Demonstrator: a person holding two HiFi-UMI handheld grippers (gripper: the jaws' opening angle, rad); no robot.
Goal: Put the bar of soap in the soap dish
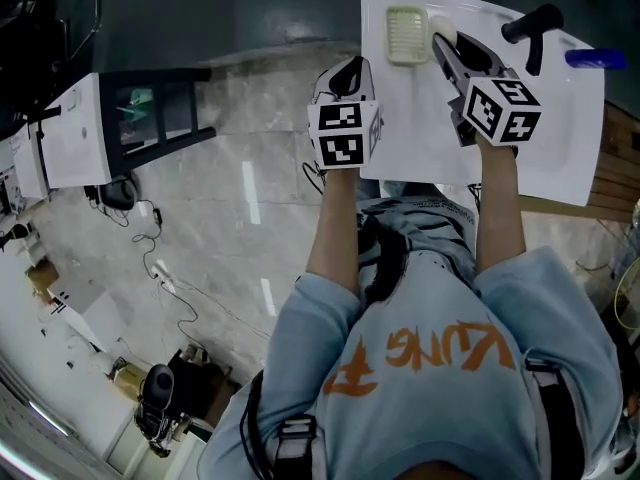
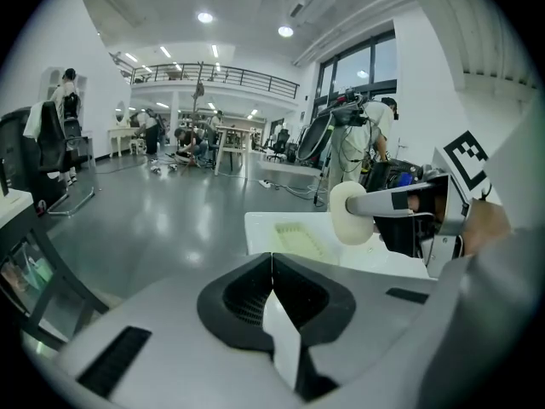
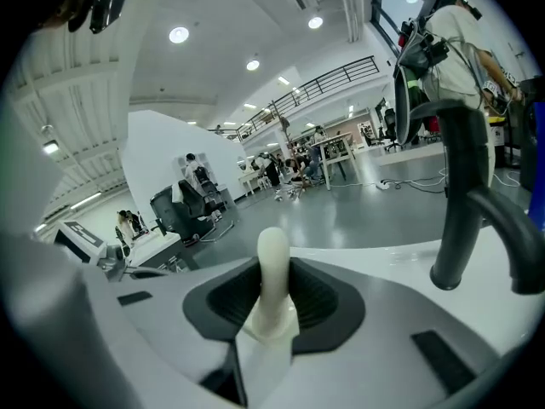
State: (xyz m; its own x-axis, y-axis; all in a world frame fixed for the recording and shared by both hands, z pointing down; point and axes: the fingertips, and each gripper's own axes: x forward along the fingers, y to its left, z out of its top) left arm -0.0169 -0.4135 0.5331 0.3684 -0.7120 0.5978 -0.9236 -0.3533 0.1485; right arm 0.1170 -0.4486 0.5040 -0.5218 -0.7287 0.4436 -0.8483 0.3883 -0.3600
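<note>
A pale green ribbed soap dish sits at the back left of the white sink top; the left gripper view shows the soap dish just ahead. My right gripper hovers beside the dish, shut on a white oval bar of soap. In its own view the soap stands edge-on between the pads of the right gripper. My left gripper hangs at the sink top's left edge. In its own view the left gripper is shut with nothing in it.
A black faucet rises at the sink top's back right and stands close in the right gripper view as the faucet. A blue object lies behind it. Left of the sink is grey floor with a black stand and cables.
</note>
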